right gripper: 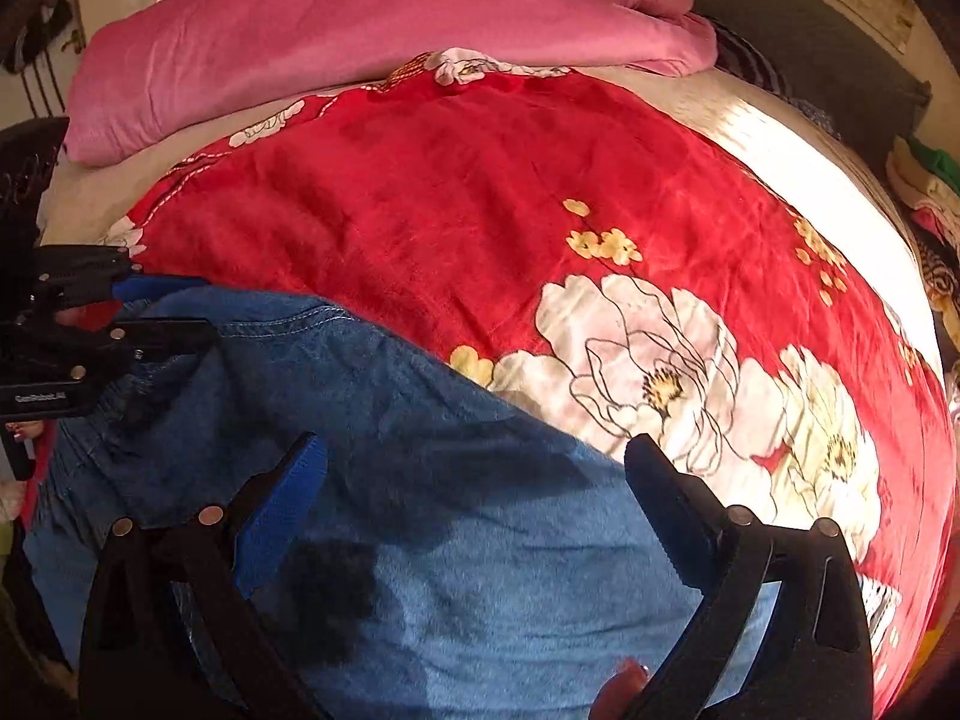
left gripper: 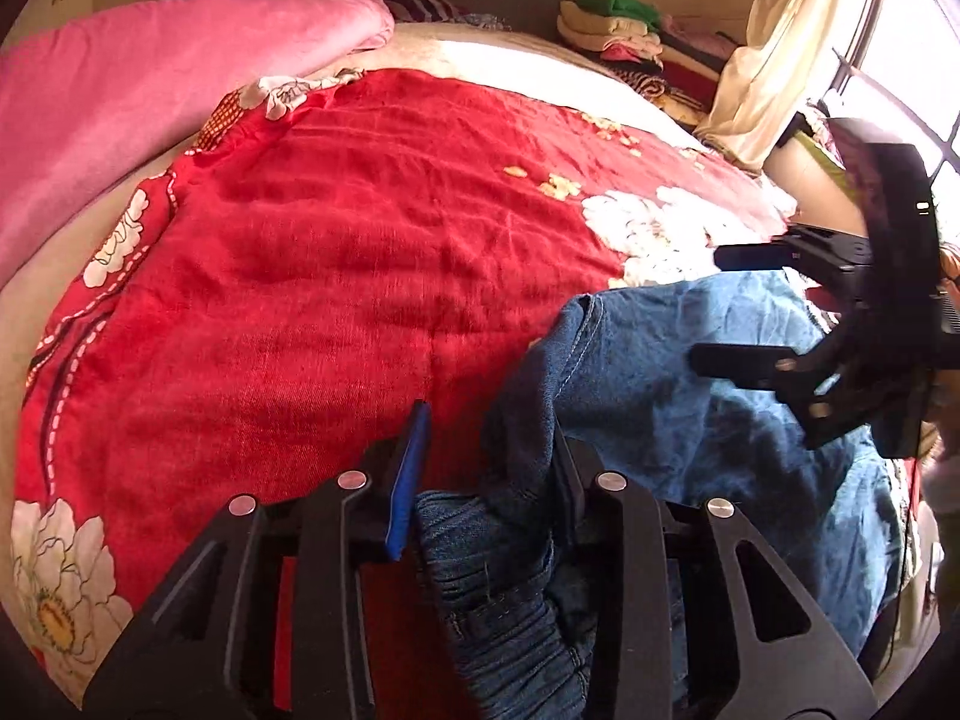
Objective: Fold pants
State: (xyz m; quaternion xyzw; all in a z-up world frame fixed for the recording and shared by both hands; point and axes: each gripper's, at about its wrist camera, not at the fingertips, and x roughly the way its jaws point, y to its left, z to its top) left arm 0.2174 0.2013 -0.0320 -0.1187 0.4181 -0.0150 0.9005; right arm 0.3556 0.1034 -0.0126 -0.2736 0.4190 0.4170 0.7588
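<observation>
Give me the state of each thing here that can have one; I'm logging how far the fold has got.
pants: unfolded, rumpled on the red blanket.
left gripper: jaws partly closed with the pants' waistband between them; whether the pads press is unclear.
right gripper: open, wide above the denim, holding nothing.
red blanket: spread flat over the bed.
pink quilt: rolled up along the far side.
curtain: drawn aside, bunched.

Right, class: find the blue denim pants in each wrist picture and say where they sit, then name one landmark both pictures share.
Left wrist view: the pants fill the lower right, their gathered waistband bunched between the left gripper jaws.
Right wrist view: the pants spread across the lower left and centre, under the open right gripper.
Shared landmark: the pink quilt at the far edge of the red floral blanket.
</observation>
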